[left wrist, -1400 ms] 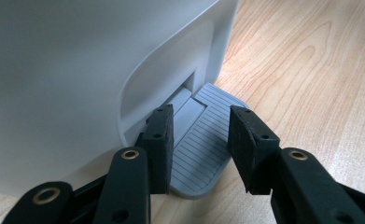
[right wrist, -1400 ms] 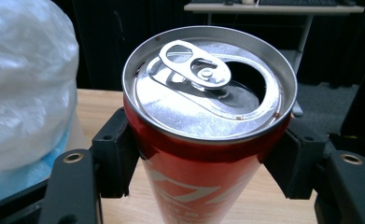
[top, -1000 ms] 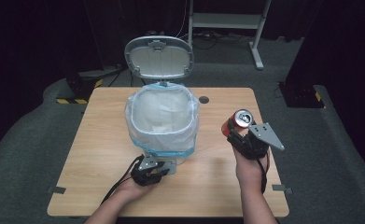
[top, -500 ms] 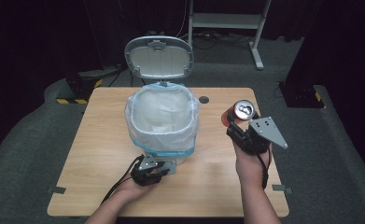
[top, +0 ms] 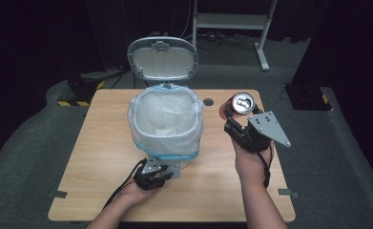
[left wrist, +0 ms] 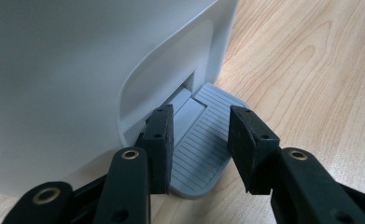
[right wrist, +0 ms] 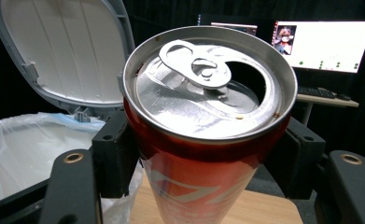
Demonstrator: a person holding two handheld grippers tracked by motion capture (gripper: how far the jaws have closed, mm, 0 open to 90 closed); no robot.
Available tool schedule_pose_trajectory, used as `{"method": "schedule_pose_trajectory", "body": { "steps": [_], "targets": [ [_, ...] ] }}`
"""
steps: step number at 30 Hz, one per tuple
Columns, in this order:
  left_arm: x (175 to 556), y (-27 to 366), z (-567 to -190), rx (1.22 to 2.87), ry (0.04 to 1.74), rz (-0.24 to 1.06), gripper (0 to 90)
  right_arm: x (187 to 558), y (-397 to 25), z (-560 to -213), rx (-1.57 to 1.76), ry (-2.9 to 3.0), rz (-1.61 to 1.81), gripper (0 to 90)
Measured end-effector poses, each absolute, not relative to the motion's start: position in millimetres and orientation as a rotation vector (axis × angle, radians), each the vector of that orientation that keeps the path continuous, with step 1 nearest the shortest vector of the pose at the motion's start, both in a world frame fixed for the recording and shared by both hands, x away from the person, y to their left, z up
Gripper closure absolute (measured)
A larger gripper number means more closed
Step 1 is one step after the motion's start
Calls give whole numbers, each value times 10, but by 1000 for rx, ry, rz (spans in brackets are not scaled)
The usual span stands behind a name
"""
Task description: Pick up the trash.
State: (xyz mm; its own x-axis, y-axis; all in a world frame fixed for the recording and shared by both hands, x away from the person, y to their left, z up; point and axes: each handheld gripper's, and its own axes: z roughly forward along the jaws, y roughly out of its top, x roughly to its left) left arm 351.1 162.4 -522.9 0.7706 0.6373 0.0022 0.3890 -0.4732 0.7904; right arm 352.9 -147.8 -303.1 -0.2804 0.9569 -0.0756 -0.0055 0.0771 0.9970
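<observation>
Right of open bin [top: 165, 126]: gripper [top: 236, 119] clamping can [top: 242, 103]

Right gripper [right wrist: 208, 158] has its jaws clamped on both sides of a red can [right wrist: 203, 154] w/ the tab end open and facing up, bin lid [right wrist: 63, 51] standing open behind on the left, white bag [right wrist: 26, 149] below it, lit monitor [right wrist: 322, 44] in the bg.
</observation>
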Motion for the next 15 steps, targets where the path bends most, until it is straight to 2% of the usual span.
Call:
{"method": "schedule_pose_trajectory", "body": {
  "steps": [15],
  "targets": [
    [3509, 1620, -5231, 2119, 766, 376, 605, 3600, -1213, -2881, 951, 1468, 1382, 334]
  ]
}}
